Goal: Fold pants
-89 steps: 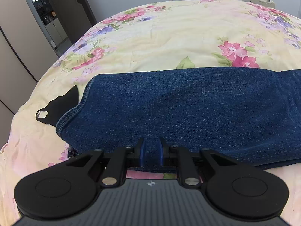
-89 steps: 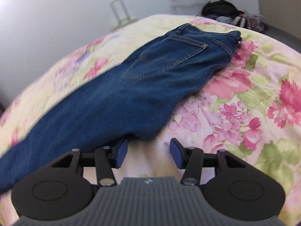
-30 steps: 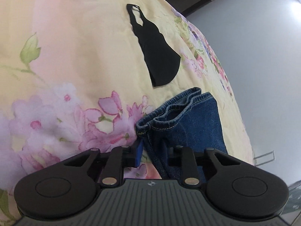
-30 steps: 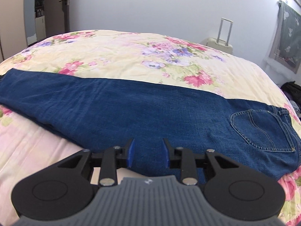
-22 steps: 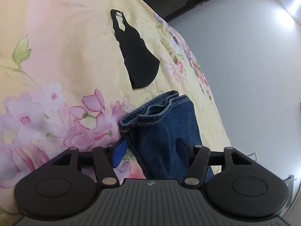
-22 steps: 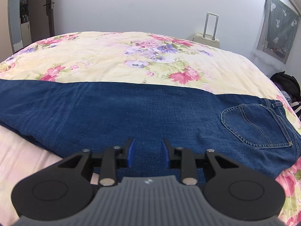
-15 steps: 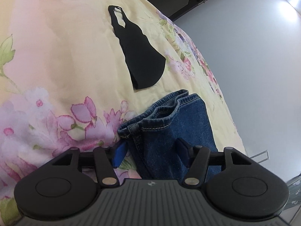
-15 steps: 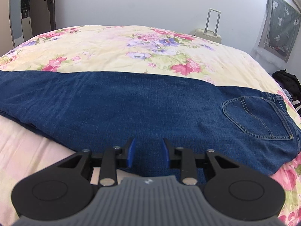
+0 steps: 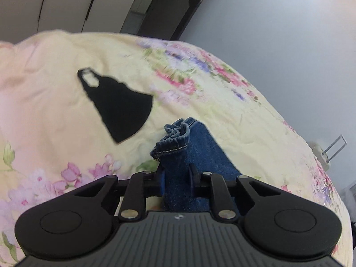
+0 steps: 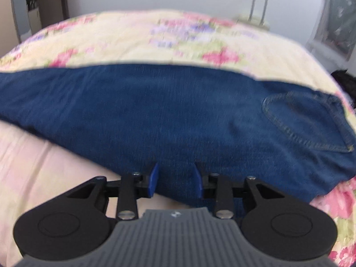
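Dark blue jeans (image 10: pixel 169 115) lie folded lengthwise across the floral bed, back pocket (image 10: pixel 298 122) at the right. My left gripper (image 9: pixel 176 175) is shut on the bunched leg hems (image 9: pixel 175 142) and holds them raised off the bed. My right gripper (image 10: pixel 175 178) is closed on the near edge of the jeans around mid-leg, denim filling the gap between its blue pads. The right wrist view is blurred by motion.
A black face mask (image 9: pixel 118 106) lies on the floral cover (image 9: pixel 44 111) just left of the hems. A suitcase (image 10: pixel 255 15) stands by the wall beyond the bed. A doorway (image 9: pixel 155 4) and closet panels are at the far left.
My left gripper was open around the hems half a second ago; now it has shut on them and lifted, tilting up. My right gripper stays on the jeans edge and moves, blurring the view.
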`<state>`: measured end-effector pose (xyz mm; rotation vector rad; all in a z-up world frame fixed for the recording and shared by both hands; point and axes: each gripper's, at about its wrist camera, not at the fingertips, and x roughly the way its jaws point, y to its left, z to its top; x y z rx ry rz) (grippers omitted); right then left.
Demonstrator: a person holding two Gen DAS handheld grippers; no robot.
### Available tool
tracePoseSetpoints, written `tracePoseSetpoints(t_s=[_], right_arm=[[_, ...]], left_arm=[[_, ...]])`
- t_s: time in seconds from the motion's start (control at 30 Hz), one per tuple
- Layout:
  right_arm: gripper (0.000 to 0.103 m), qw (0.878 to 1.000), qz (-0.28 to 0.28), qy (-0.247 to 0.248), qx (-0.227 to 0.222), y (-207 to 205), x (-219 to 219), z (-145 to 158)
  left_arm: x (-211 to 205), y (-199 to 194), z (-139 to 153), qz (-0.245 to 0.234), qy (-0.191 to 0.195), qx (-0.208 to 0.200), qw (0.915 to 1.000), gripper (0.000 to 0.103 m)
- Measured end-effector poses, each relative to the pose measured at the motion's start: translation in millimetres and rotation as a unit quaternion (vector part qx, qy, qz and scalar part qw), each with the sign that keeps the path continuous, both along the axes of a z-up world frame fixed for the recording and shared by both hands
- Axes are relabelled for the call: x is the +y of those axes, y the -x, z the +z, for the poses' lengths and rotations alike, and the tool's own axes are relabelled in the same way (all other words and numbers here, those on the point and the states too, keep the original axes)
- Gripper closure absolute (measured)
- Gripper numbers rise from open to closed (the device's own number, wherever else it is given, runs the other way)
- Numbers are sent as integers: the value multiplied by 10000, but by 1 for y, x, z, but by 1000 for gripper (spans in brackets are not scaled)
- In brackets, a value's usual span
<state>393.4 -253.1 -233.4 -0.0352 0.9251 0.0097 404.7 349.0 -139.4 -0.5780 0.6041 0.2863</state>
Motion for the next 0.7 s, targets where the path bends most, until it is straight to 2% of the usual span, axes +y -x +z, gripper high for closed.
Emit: tracePoseSetpoints(t_s=[0.07, 0.17, 0.27, 0.37, 0.47, 0.6, 0.7], right_arm=[[73, 9999, 68, -97, 61, -2, -5, -5], [74, 9997, 48, -217, 31, 1, -8, -3], [73, 9991, 22, -368, -222, 15, -14, 8], [73, 9973, -85, -618, -383, 28, -24, 13], [72, 9938, -232, -979, -466, 37, -36, 12], [72, 9886, -274, -1381, -527, 40, -49, 10], [72, 9833, -366, -1688, -569, 40, -62, 9]], left_arm=[[-26, 2, 30, -184, -428, -188, 9987, 83], [-78, 10, 73, -513, -1128, -496, 9911, 84], [-146, 16, 107, -929, -1922, -768, 9739, 85], [-228, 18, 121, -1473, -2741, -900, 9461, 86], [-308, 23, 108, -2025, -3495, -866, 9107, 87], [-399, 33, 64, -2823, -3982, -621, 8706, 87], [-452, 44, 18, -3464, -4119, -189, 8426, 87]])
